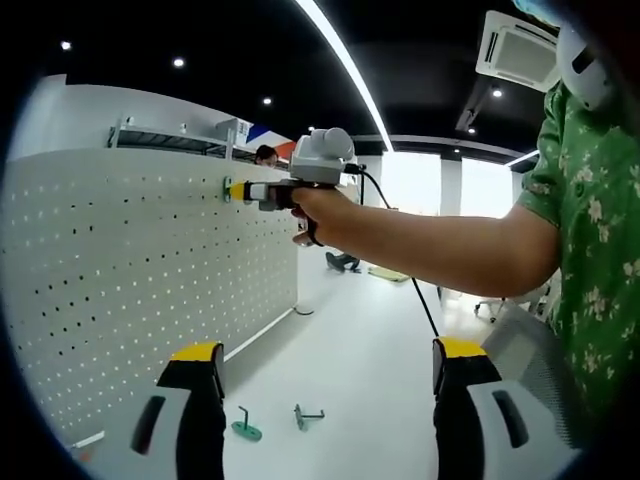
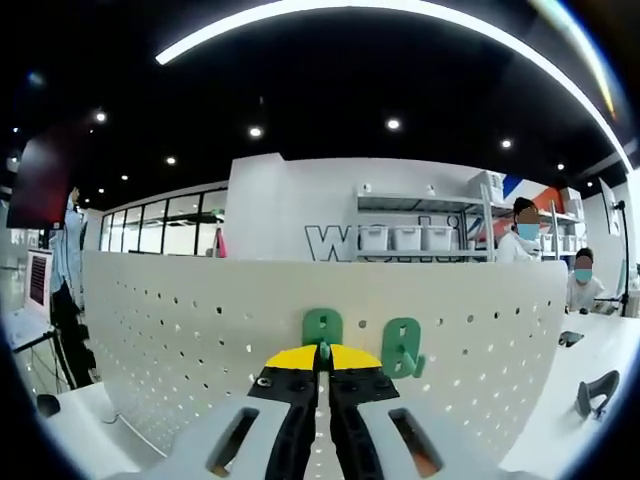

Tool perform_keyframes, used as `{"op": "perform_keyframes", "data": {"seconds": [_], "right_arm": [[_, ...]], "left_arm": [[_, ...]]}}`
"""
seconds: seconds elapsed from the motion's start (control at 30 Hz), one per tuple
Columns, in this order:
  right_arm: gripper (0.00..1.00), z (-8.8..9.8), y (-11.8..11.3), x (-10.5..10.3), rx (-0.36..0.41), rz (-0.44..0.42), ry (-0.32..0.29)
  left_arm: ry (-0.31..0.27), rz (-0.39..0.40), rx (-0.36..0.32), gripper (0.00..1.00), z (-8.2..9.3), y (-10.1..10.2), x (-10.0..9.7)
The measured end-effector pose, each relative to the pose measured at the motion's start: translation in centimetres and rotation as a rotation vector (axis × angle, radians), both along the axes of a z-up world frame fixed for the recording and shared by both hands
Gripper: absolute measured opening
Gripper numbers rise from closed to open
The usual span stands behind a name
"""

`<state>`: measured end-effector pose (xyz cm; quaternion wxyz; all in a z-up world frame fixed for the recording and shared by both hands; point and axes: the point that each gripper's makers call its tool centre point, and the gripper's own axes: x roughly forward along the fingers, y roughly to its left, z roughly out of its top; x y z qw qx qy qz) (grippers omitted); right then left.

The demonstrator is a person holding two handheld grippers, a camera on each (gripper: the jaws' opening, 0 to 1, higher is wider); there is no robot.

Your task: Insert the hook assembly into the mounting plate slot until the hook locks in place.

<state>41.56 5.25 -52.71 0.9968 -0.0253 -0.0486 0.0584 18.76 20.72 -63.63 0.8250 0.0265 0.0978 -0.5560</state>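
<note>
Pegboard [image 2: 200, 330] — white upright panel with a regular grid of small holes, standing on a white table [image 1: 370, 380]; seen face-on in the right gripper view, obliquely in the left gripper view.

Green mounting plate [image 2: 322, 325] — small flat green piece with two rounded slots, seated against the pegboard face just above the right gripper's tips. A second green plate [image 2: 404, 347] of like form sits just beside it on the board.

Right gripper [image 2: 322, 352] — yellow-tipped black jaws drawn together, a thin green sliver pinched between the tips; this is the hook assembly [image 2: 323, 350], mostly hidden by the jaws, its tip at or touching the lower edge of the first plate. In the left gripper view the same tool is held up at the board by a person's hand [image 1: 318, 212], nose against a green spot.

Left gripper [image 1: 325, 375] — jaws set wide apart, nothing between them, above the tabletop.

Loose items on the table, near the pegboard's foot: one green base with upright black hook [image 1: 245, 425]; one grey wire hook [image 1: 306, 414] just beside it.

Dark curved object [image 2: 597, 392] — on the table, well apart.
</note>
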Motion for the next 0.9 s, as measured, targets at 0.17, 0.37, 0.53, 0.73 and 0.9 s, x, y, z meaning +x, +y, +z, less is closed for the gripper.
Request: {"op": "perform_keyframes", "data": {"seconds": [0.17, 0.37, 0.53, 0.73, 0.9], "right_arm": [[0.01, 0.0, 0.1, 0.1, -0.07, -0.008, 0.015], [0.01, 0.0, 0.1, 0.2, -0.109, -0.011, 0.021], [0.01, -0.3, -0.2, 0.5, -0.067, 0.001, 0.035], [0.01, -0.3, 0.1, 0.4, -0.069, 0.01, 0.039], [0.01, -0.3, 0.1, 0.4, -0.116, 0.014, 0.033]], "left_arm": [[0.002, -0.003, 0.002, 0.87, 0.0, -0.1, -0.1], [-0.001, 0.0, 0.001, 0.88, 0.0, 0.0, 0.0], [-0.007, -0.014, -0.007, 0.91, 0.2, -0.1, -0.3], [-0.018, -0.039, -0.042, 0.93, 1.0, -0.3, -0.6], [-0.025, -0.055, -0.091, 0.95, 1.9, -0.3, -0.8]]}}
